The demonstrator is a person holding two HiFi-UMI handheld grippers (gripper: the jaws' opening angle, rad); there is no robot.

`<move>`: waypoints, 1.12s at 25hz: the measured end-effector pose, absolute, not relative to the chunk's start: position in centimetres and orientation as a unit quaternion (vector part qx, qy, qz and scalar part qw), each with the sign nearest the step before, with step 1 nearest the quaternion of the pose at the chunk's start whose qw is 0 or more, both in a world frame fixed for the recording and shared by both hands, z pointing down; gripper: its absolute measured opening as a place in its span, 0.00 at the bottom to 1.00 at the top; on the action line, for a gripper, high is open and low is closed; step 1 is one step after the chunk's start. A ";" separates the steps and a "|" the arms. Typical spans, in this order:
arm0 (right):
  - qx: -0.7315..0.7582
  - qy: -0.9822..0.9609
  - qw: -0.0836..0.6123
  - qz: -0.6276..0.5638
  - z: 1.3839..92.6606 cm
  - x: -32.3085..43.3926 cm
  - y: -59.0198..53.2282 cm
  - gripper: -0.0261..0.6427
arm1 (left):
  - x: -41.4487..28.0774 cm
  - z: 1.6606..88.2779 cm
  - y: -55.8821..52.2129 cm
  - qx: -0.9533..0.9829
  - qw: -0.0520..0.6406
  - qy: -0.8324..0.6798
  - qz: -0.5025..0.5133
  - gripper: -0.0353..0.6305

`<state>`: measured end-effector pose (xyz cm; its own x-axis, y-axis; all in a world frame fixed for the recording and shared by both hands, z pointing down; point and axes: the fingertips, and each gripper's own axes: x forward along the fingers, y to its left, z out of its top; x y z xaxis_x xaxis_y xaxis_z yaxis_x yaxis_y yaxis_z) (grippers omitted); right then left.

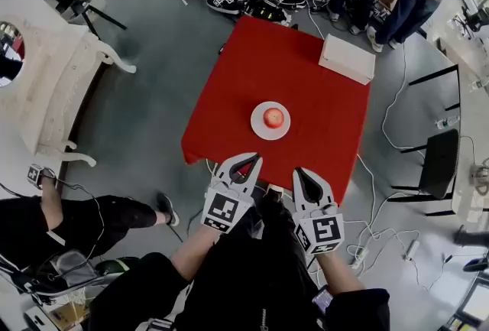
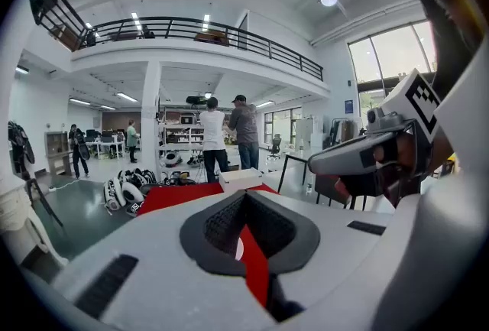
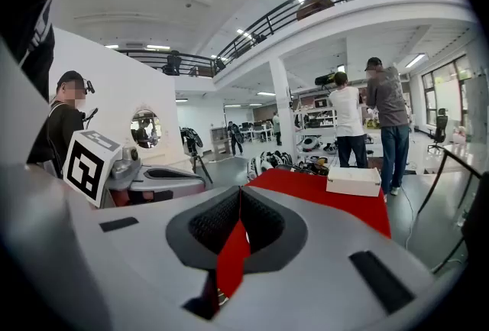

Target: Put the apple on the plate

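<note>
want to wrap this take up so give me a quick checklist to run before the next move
1. apple sits on the plate: ok
2. plate well inside the edges of the red table: ok
3. left gripper jaws together, nothing between them: ok
4. right gripper jaws together, nothing between them: ok
5. both grippers apart from the plate, at the table's near edge: ok
6. apple settled, not about to roll: cannot tell

Materials and finish
Cloth (image 1: 306, 92) matt red fabric; apple (image 1: 273, 118) glossy, smooth; plate (image 1: 257, 129) smooth white; floor (image 1: 168, 77) polished, reflective.
</note>
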<state>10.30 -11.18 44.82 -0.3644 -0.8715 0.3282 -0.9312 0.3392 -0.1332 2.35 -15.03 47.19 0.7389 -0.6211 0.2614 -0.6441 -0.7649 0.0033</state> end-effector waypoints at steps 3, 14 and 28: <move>0.551 -0.816 0.095 0.149 44.0 9.7 -10.2 0.06 | 1.6 46.6 -13.9 0.932 0.046 -0.338 0.120 0.06; 0.538 -0.824 0.102 0.149 44.6 7.4 -8.1 0.06 | -0.1 46.2 -11.8 0.935 0.042 -0.332 0.122 0.06; 0.524 -0.833 0.107 0.141 43.9 6.1 -8.3 0.06 | -0.5 46.8 -11.0 0.932 0.062 -0.337 0.120 0.06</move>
